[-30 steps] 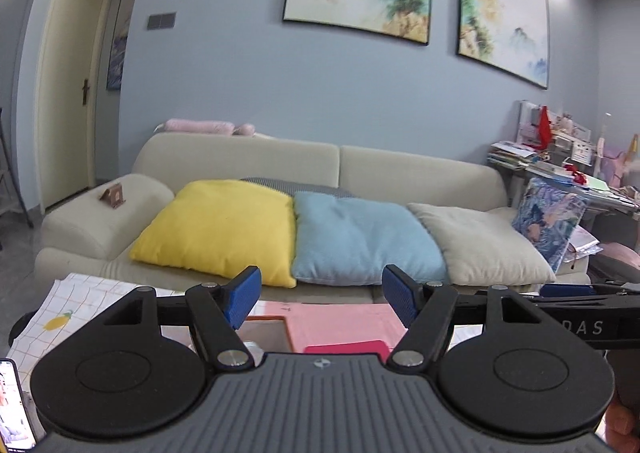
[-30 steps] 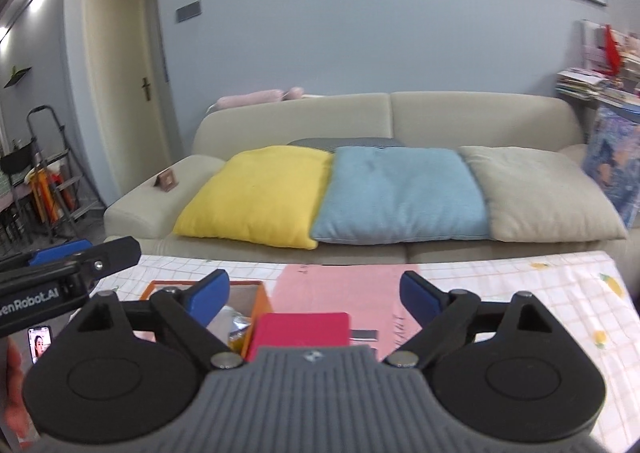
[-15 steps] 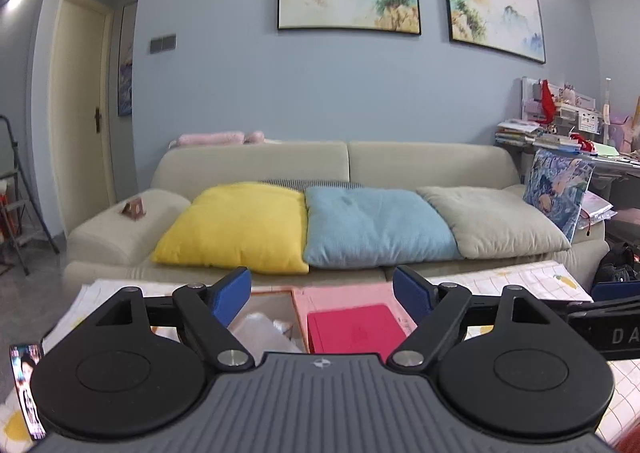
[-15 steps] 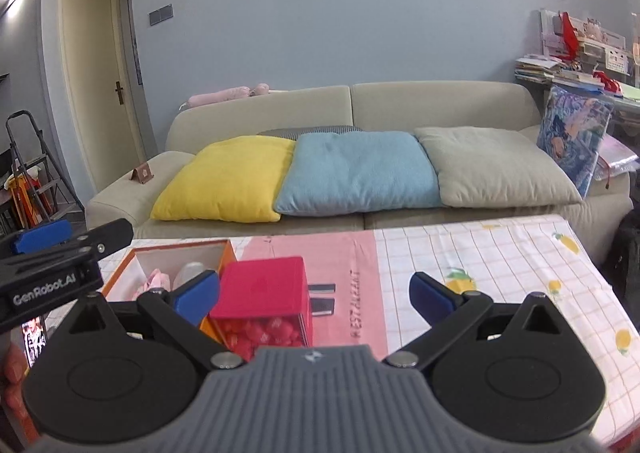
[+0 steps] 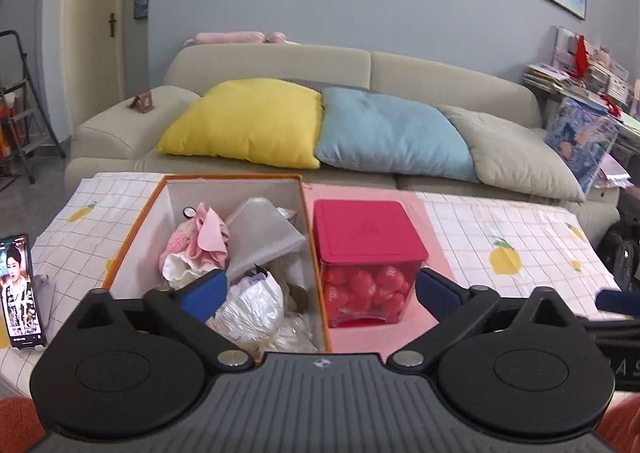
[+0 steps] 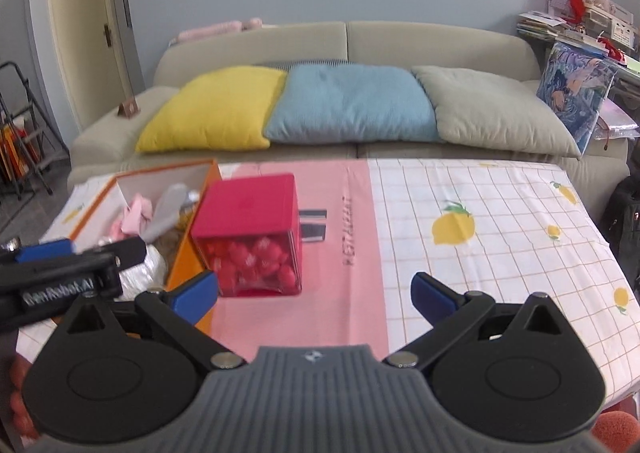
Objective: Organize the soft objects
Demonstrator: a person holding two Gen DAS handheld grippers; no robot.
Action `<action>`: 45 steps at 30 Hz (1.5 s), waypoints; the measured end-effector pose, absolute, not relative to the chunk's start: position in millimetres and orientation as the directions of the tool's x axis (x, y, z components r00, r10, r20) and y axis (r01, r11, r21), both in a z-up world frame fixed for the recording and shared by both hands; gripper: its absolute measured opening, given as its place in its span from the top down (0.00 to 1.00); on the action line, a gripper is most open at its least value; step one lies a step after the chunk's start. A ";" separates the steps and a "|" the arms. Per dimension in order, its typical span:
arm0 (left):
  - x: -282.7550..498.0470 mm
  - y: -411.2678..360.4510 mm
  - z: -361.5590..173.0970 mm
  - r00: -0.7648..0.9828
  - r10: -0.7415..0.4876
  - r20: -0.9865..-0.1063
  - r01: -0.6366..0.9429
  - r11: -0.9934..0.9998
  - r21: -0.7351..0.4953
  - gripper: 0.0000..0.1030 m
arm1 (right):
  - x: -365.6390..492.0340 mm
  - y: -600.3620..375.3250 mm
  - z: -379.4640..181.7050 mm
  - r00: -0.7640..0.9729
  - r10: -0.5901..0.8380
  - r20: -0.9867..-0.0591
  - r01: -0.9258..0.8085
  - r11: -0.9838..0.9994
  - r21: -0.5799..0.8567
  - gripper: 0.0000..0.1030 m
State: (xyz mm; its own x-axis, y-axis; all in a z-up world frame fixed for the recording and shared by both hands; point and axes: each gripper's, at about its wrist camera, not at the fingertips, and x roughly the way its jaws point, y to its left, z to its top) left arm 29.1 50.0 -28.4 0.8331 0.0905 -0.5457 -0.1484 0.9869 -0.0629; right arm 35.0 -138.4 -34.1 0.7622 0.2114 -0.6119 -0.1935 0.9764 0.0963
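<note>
An open orange box [image 5: 136, 229] with white inner walls stands on the table and holds a pink knitted soft item [image 5: 200, 241], a clear plastic bag [image 5: 264, 229] and a white wrapped bundle [image 5: 252, 305]. The box also shows in the right wrist view [image 6: 188, 261]. A clear cube with a red lid [image 5: 364, 237], full of red soft pieces, stands right of the box; it shows in the right wrist view [image 6: 250, 229] too. My left gripper [image 5: 318, 291] is open and empty above the near ends of box and cube. My right gripper [image 6: 314, 295] is open and empty over the pink cloth strip.
The table has a lemon-print checked cloth [image 6: 500, 221] with a pink strip [image 6: 336, 237]. A phone [image 5: 20, 285] leans at the left edge. Behind the table is a beige sofa [image 5: 372, 69] with yellow, blue and grey cushions. A ladder [image 5: 24, 105] stands far left.
Both wrist views have tilted down from the sofa and wall to the table, bringing the orange box and red-lidded cube fully into sight. Both grippers stayed open.
</note>
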 end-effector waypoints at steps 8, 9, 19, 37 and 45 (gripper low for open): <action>36.5 43.6 -37.3 0.804 0.073 -0.591 -0.121 0.992 -0.042 0.00 | 47.1 -144.1 -48.9 0.732 0.191 -0.654 -0.152 0.981 0.116 0.03; 37.9 42.7 -39.3 0.798 0.067 -0.599 -0.119 0.992 -0.047 0.00 | 47.9 -144.0 -49.9 0.729 0.193 -0.657 -0.153 0.981 0.119 0.03; 39.7 45.1 -43.0 0.784 0.092 -0.614 -0.138 0.990 -0.027 0.00 | 51.7 -143.9 -54.4 0.721 0.183 -0.668 -0.146 0.983 0.112 0.03; 39.0 46.2 -43.0 0.780 0.099 -0.617 -0.146 0.989 -0.025 0.00 | 50.9 -146.1 -54.2 0.722 0.177 -0.669 -0.138 0.984 0.111 0.03; 38.0 45.3 -43.2 0.778 0.103 -0.620 -0.149 0.989 -0.023 0.00 | 51.3 -147.2 -54.2 0.723 0.173 -0.669 -0.134 0.985 0.111 0.03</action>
